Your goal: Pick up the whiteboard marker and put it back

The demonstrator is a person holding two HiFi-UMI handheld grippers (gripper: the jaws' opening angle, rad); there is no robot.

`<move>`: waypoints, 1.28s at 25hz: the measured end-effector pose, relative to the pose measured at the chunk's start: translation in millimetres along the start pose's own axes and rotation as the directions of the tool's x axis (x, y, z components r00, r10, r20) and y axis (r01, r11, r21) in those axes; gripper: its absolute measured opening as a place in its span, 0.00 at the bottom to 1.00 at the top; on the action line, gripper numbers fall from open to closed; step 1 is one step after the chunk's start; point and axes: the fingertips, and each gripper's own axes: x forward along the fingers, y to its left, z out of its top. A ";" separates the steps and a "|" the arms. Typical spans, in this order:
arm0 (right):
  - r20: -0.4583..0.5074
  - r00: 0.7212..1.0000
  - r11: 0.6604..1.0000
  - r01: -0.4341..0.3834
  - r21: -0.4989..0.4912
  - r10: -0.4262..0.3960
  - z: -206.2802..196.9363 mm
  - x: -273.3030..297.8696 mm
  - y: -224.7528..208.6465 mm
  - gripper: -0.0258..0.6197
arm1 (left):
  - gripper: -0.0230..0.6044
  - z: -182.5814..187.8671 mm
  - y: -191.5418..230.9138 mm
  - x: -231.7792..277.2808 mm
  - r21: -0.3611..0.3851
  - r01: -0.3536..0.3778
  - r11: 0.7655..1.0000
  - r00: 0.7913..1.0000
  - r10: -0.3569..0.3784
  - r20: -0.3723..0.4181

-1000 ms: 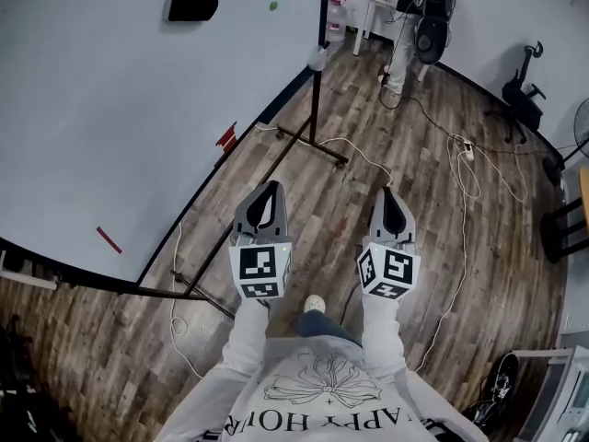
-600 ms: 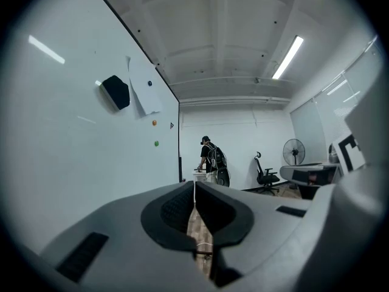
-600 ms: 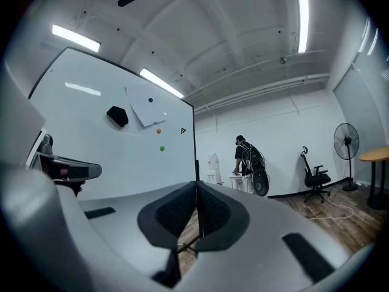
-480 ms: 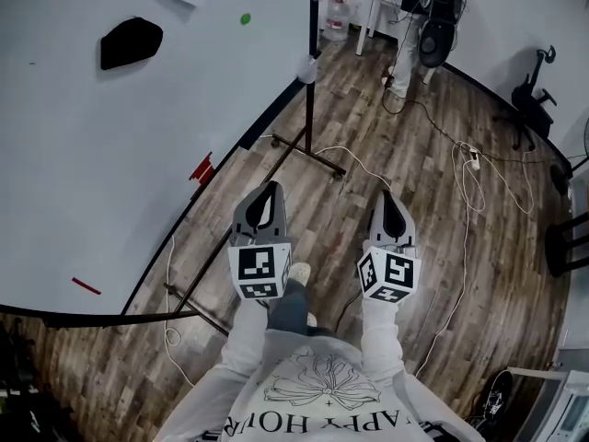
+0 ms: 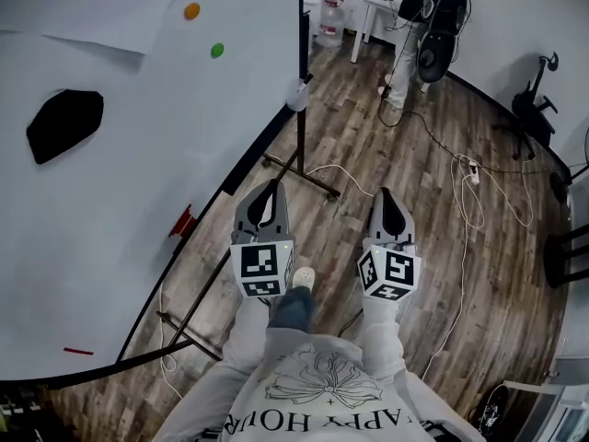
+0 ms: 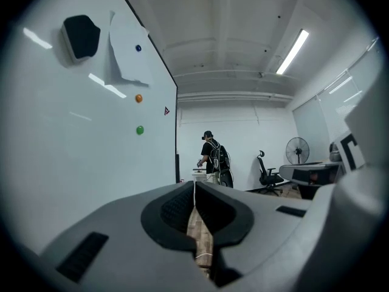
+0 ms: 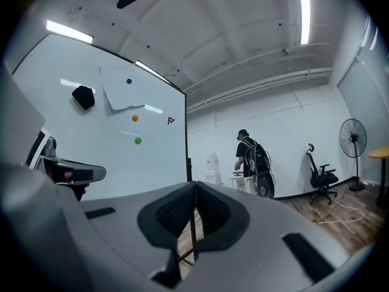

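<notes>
A large whiteboard (image 5: 101, 210) on a stand fills the left of the head view. A thin red stick (image 5: 78, 351), maybe the marker, lies low on the board near its bottom edge. A small red piece (image 5: 181, 221) sits at the board's lower rim, left of my left gripper (image 5: 268, 188). That gripper is shut and empty, held level above the wooden floor. My right gripper (image 5: 386, 193) is beside it, also shut and empty. In the left gripper view the left gripper (image 6: 194, 185) shows closed tips, as does the right gripper (image 7: 196, 184) in its own view.
On the board are a black eraser (image 5: 64, 122), an orange magnet (image 5: 191, 11) and a green magnet (image 5: 217, 51). The stand's black legs (image 5: 304, 178) and loose cables (image 5: 465, 191) cross the floor ahead. A person (image 5: 423, 17) stands at a small white table far ahead. An office chair (image 5: 534, 109) is at the right.
I have walked forward along the whiteboard: eraser, magnets and red stick slid down and left in the head view. Both grippers stayed shut and side by side.
</notes>
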 end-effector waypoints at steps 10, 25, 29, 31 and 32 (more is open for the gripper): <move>0.016 0.999 0.999 -0.050 -0.002 0.050 16.1 162.9 -12.5 0.04 | 0.05 19.1 35.7 149.4 0.004 0.010 1.000 1.000 -0.010 0.012; -0.088 0.963 0.966 -0.249 0.074 0.255 -25.3 297.9 21.5 0.04 | 0.05 -10.7 96.2 214.4 -0.027 -0.170 0.985 0.983 0.167 -0.079; -0.118 0.936 0.942 -0.324 0.083 0.332 -34.4 331.2 26.2 0.04 | 0.05 -18.9 104.7 228.5 -0.040 -0.247 0.968 0.964 0.242 -0.110; -0.127 0.921 0.929 -0.360 0.084 0.368 -35.7 349.4 27.2 0.04 | 0.05 -19.4 107.2 238.2 -0.042 -0.280 0.959 0.954 0.274 -0.119; -0.130 0.914 0.923 -0.377 0.082 0.385 -36.3 358.1 27.0 0.04 | 0.05 -19.5 108.0 242.8 -0.044 -0.297 0.954 0.949 0.290 -0.121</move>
